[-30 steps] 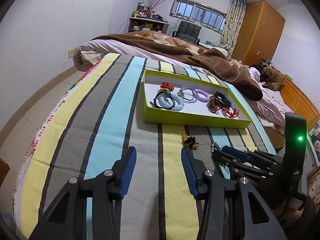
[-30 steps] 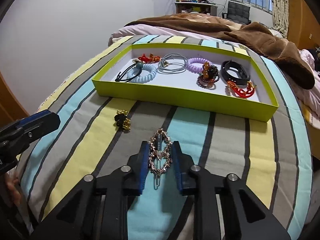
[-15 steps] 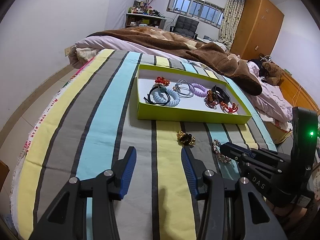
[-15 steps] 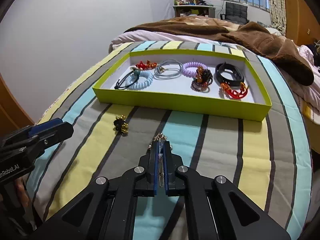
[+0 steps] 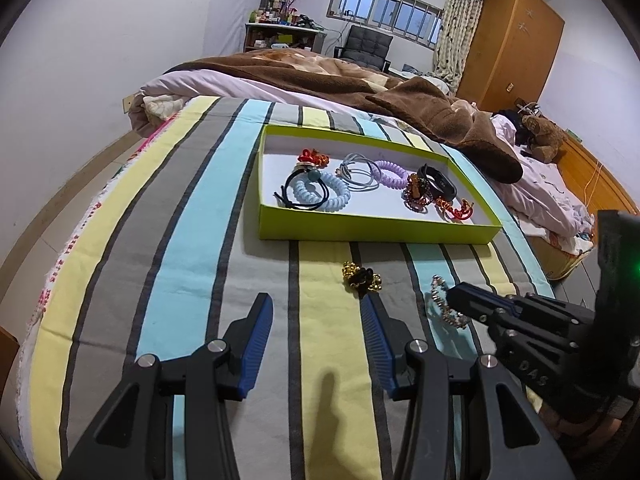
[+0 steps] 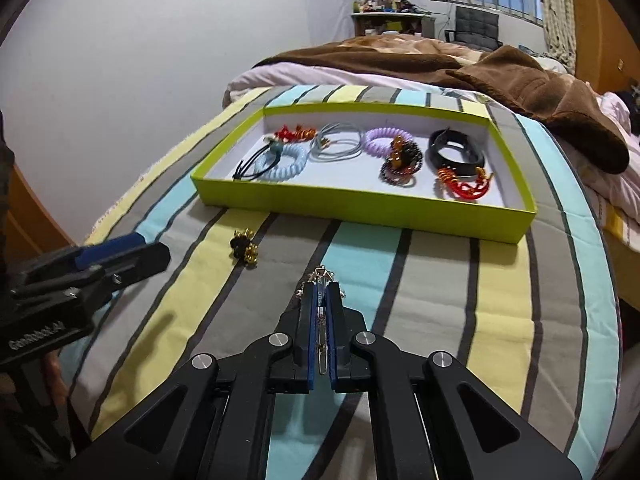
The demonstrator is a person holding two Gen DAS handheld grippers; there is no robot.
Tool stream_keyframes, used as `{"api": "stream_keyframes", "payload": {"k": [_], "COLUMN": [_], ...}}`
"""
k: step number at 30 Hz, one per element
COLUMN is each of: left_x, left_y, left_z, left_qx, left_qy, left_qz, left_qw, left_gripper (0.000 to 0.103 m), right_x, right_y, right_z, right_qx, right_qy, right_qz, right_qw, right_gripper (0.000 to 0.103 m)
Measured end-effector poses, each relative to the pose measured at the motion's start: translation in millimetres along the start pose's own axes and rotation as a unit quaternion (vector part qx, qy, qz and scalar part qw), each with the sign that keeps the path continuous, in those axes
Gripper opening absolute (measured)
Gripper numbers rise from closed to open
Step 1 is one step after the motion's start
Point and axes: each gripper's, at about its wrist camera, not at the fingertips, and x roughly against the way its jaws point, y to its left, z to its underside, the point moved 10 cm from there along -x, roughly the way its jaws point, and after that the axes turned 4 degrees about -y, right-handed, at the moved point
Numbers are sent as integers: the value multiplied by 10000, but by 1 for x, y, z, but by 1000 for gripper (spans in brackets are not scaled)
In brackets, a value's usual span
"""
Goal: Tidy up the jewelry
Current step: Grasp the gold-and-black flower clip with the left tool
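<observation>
Right gripper (image 6: 320, 312) is clamped narrow on the rhinestone-studded metal hair clip (image 6: 321, 280), whose body lies lengthwise between the blue pads while its sparkly tip pokes out past the fingertips, just above the striped bedspread (image 6: 460, 300). Left gripper (image 5: 316, 332) hangs with its jaws wide and nothing between them, over a yellow stripe.

Just beyond it lies the small black-and-gold beaded hair tie (image 5: 361, 277), loose on the cloth and near the front wall of the shallow lime-green cardboard tray (image 5: 360, 232). Inside the tray sit coiled hair ties in pale blue and lilac, a grey cord loop, a black wristband, dark beaded bracelets and red knotted pieces, spread mostly along the back and right. White floor shows bare along the front.

The grip looks like the weak point: the clip is thin, hard and held edge-on, so it could twist or slide out during the carry, especially if the wrist tips. Its protruding tip might also catch the tray's front wall on a low approach and shove the light tray across the soft bedding. Beyond the tray lies a rumpled brown blanket (image 6: 520, 76).
</observation>
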Motion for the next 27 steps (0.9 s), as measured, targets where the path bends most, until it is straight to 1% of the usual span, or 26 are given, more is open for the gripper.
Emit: {"api": "stream_keyframes", "payload": {"k": [4,9,12,13,16,18,20,23,25,27], "left_x": [-9,-19,-28,-31,-38,-43,-48,-52,-53,-54], "left_y": [-12,-25,-31,-33,-37,-41,-43,-46,-46,-46], "left_z": [-4,-5,-5,-5,-4,-2,1,2,2,1], "left_qx": [-65,-279,-256,-249,-428,-424,-460,-611,-688,-738], "left_qy": [69,96,184,205,251,300,394,356,355,347], "left_qz": [167,147,189,167,36,103,93,-36,-115,-157], "left_qw": [9998,9995,9993,9993,9988,9986,9981,9975,9969,9965], "left_gripper": [49,49,49,49,49,48,48,48,45,37], "right_x": [9,19,23,25,27,29,30,31,32,32], "right_y": [-8,-19,-25,-27,-33,-37,-40,-43,-45,-45], "right_z": [-4,-9,-12,-13,-13,-14,-14,-15,-16,-17], "right_qx": [-114,-217,-230,-247,-280,-310,-334,-357,-365,-363], "right_qy": [-115,-240,-297,-311,-325,-347,-363,-388,-401,-414], "right_qz": [38,93,135,141,149,166,164,154,150,135], "right_qw": [9999,9994,9992,9991,9990,9988,9986,9985,9984,9984], "right_gripper": [4,4,4,4,4,4,4,4,4,4]}}
